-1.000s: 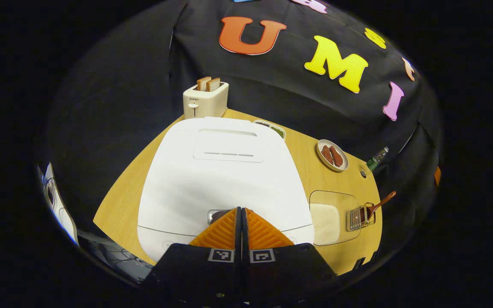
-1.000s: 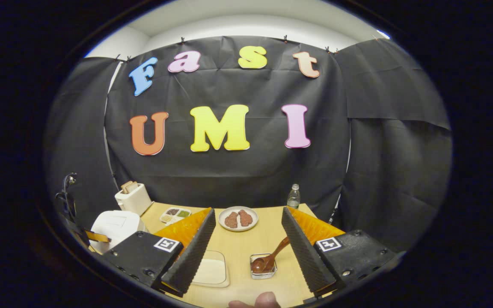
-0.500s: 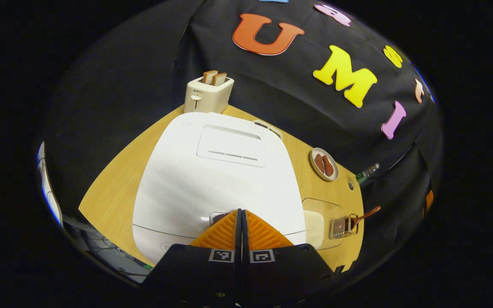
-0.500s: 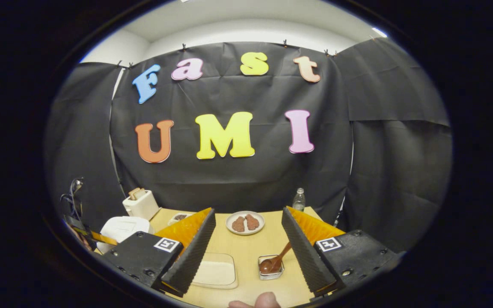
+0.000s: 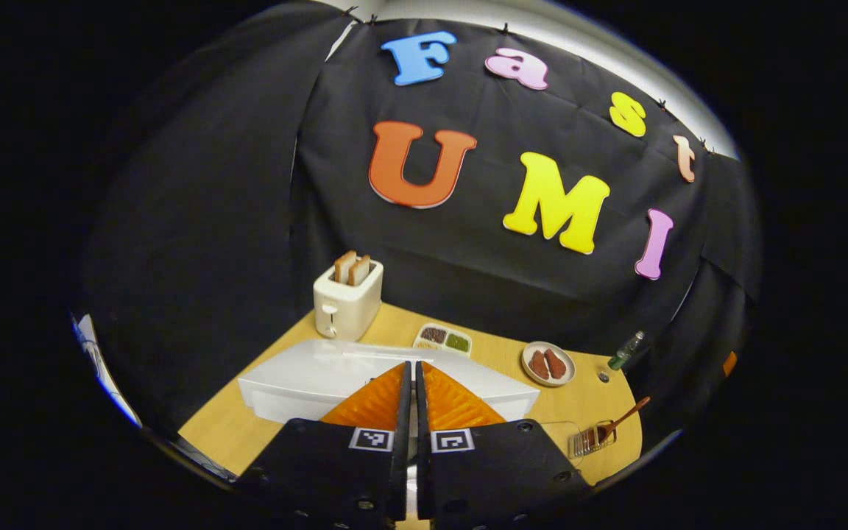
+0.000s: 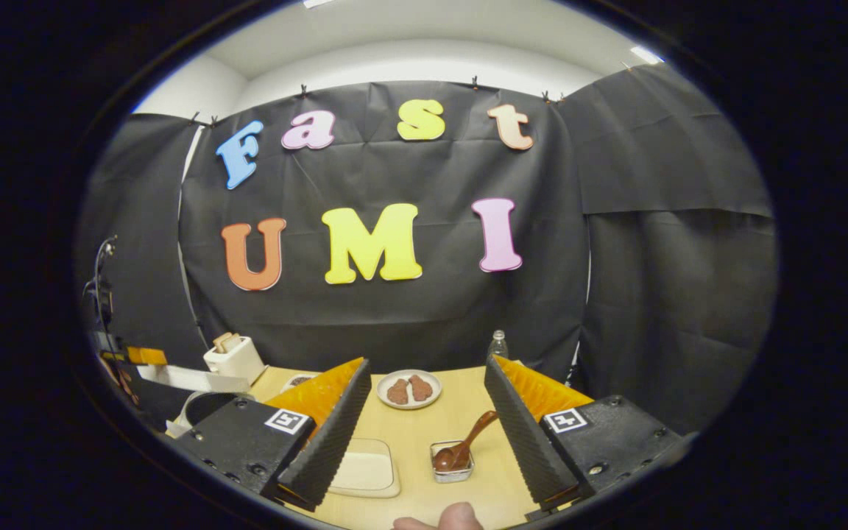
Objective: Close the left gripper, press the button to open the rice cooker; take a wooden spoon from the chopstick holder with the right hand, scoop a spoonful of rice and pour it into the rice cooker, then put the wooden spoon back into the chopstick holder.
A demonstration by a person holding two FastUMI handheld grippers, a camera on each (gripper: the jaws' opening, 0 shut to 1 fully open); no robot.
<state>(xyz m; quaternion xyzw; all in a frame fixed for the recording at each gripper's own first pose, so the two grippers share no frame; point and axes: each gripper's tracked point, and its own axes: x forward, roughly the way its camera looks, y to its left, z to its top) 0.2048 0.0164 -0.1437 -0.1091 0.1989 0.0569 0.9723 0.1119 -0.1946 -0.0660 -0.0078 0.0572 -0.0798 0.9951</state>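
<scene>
The white rice cooker's lid (image 5: pixel 306 377) stands raised and shows edge-on right in front of my left gripper (image 5: pixel 411 366), which is shut with nothing between its fingers. In the right gripper view the open cooker (image 6: pixel 196 401) sits at the far left with its lid (image 6: pixel 188 379) up. A wooden spoon (image 6: pixel 468 442) leans in the small wire chopstick holder (image 6: pixel 452 472); the same spoon (image 5: pixel 624 419) is at the table's right end in the left gripper view. A clear tray of rice (image 6: pixel 365 471) lies left of the holder. My right gripper (image 6: pixel 428 364) hovers open above the near table edge.
A toaster (image 5: pixel 347 300) with two slices of bread stands at the back left. A divided seasoning dish (image 5: pixel 444 338), a plate of meat (image 5: pixel 548 363) and a bottle (image 5: pixel 626 350) line the back of the wooden table (image 6: pixel 424 419). A thumb (image 6: pixel 442 519) shows at the bottom.
The rice cooker's lid has sprung up from flat to raised. The left gripper has tilted upward and stays shut. The right gripper has hardly moved and stays open.
</scene>
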